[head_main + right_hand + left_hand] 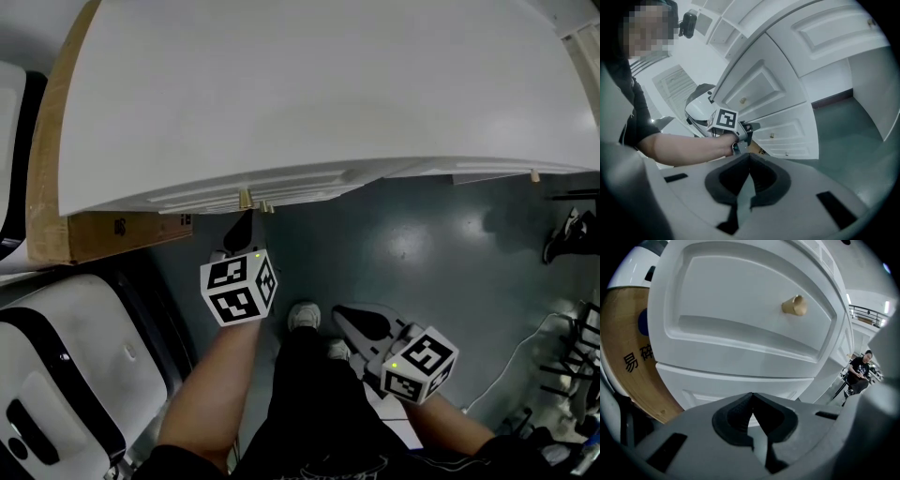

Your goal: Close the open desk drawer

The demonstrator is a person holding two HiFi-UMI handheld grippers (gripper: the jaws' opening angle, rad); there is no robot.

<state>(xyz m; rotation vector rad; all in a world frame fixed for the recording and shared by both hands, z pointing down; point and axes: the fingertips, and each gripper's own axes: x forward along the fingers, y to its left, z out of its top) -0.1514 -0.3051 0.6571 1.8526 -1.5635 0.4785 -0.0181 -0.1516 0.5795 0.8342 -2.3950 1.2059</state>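
Observation:
The white desk (309,84) fills the top of the head view, with its drawer fronts under the front edge and small brass knobs (246,198) showing there. In the left gripper view a white panelled drawer front (740,324) with a brass knob (794,305) stands close ahead. My left gripper (242,228) is shut and empty, its tip just below the knobs; contact with the drawer cannot be told. My right gripper (349,321) hangs low over the floor, shut and empty, away from the desk. From the right gripper view, the drawer column (773,117) looks about flush.
A brown cardboard box (112,234) sits under the desk's left end. A white and black seat (66,375) stands at the lower left. Cables (553,356) and a dark stand lie on the grey floor at right. My shoe (303,317) is between the grippers.

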